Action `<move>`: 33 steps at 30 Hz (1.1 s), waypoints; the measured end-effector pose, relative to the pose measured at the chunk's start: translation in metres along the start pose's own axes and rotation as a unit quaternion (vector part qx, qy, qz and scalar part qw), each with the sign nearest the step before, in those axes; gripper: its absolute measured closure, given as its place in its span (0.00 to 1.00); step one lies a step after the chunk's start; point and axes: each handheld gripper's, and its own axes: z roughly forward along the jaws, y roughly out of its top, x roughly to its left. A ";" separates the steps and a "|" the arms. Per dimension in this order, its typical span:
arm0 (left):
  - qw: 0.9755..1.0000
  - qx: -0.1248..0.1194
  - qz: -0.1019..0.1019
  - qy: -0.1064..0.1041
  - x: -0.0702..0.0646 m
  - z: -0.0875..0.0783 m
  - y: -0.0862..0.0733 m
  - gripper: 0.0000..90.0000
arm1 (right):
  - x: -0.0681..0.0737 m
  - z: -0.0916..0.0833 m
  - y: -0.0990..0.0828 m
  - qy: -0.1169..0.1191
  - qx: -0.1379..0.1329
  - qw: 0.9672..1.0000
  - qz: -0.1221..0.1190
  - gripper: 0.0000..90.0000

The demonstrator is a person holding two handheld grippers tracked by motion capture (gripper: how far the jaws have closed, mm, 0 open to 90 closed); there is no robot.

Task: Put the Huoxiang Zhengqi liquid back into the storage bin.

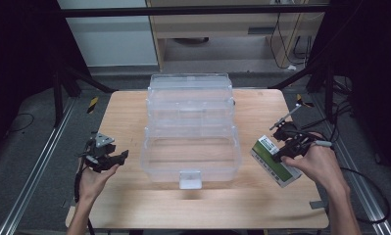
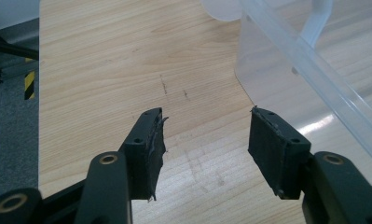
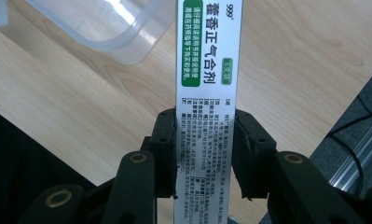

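Right hand-held gripper (image 3: 205,154): I see its black jaws clamped on the medicine box (image 3: 208,70), pads pressed flat against the two long sides near one end.
Medicine box: a slim cardboard carton, white with a green panel and fine printed text; from above it (image 1: 274,161) sits at about 4 o'clock of the storage box, at the right side of the desk, held by the right hand-held gripper (image 1: 287,147) (I cannot tell whether its far end touches the wood).
Left hand-held gripper (image 2: 204,140): jaws standing well apart, nothing between them, just bare wood below; the rubbery black pads (image 2: 151,154) look worn and frayed at the edges.
Left hand-held gripper, place: from above it (image 1: 109,159) sits at about 8 o'clock of the storage box, near the desk's left edge, with a grey three-cornered plate on top.
Storage box (image 1: 190,129): clear, slightly frosted plastic, rectangular with rounded corners, opened out into stepped tiers; a small translucent latch at the front wall, 6 o'clock side.
Storage box up close: its smooth rounded wall (image 2: 286,60) lies at the 2 o'clock side of the left gripper view, apart from the jaws.
Desk (image 1: 134,196): pale wood with straight grain, matte, faintly scuffed, rounded corners.
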 end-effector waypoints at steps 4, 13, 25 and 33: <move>1.000 0.000 0.000 0.000 0.000 0.000 0.000 0.49 | 0.001 -0.009 0.006 -0.003 -0.012 1.000 -0.008 0.71; 1.000 0.000 -0.001 0.000 0.000 0.000 0.000 0.49 | 0.005 -0.028 0.022 -0.005 -0.040 0.999 -0.027 0.71; 1.000 -0.002 -0.003 0.002 0.003 -0.002 0.000 0.49 | 0.024 -0.042 0.055 0.003 -0.048 0.995 -0.093 0.72; 1.000 -0.006 -0.003 0.003 0.004 -0.004 0.001 0.49 | 0.041 -0.045 0.074 0.014 -0.053 0.987 -0.149 0.72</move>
